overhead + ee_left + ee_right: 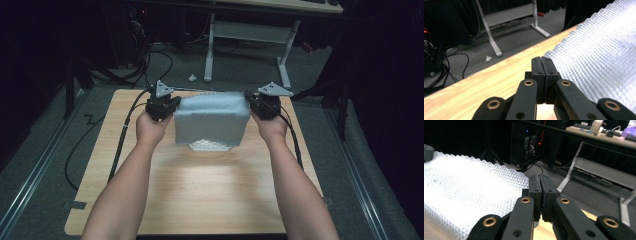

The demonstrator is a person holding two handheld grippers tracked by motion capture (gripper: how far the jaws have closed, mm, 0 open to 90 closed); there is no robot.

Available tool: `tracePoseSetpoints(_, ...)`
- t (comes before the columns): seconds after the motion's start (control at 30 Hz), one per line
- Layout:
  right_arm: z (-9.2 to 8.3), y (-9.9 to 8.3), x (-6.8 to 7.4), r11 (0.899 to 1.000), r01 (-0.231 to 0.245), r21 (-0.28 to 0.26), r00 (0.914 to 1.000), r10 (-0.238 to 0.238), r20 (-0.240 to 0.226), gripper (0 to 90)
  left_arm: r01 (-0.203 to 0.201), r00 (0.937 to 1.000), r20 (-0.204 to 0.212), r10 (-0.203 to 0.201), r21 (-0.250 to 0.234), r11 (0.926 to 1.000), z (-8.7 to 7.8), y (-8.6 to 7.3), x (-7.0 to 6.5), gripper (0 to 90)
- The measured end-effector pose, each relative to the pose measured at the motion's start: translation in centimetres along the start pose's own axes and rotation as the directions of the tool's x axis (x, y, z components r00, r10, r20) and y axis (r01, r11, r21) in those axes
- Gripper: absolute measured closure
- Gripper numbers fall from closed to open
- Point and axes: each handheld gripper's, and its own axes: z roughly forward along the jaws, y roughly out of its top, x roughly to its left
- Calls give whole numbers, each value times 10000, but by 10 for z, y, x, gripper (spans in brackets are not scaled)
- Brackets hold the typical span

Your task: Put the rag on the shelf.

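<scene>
A white waffle-textured cloth [212, 120] is stretched between my two grippers above the far half of the wooden table [210, 190]; its lower edge touches the tabletop. My left gripper [167, 106] is shut on the cloth's left top corner, and in the left gripper view the jaws [541, 60] are pressed together with the cloth [599, 57] spreading off to the right. My right gripper [257, 105] is shut on the right top corner. In the right gripper view its closed jaws [540, 177] pinch the cloth [466, 187], which spreads to the left.
A desk on white metal legs [247, 35] stands beyond the table's far edge. Cables [145, 60] lie on the grey floor at the back left, beside a small white scrap [192, 77]. Metal rails run along the floor on both sides of the table.
</scene>
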Motion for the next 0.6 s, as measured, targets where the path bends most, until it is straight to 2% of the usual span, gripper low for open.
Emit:
tracePoseSetpoints(0.33,5,-21,2,9991,-270,317,9990,281,-356,892,297,9985,447,-309,277,9992,5,-26,-3,895)
tracePoseSetpoints(0.43,6,-29,4,9991,-230,342,9987,246,-445,893,415,9965,714,-433,258,9988,5,-33,-4,895)
tracePoseSetpoints(0.6,7,-42,8,9983,-231,543,9979,263,-587,897,374,9938,1036,-409,355,9987,6,-41,-10,895)
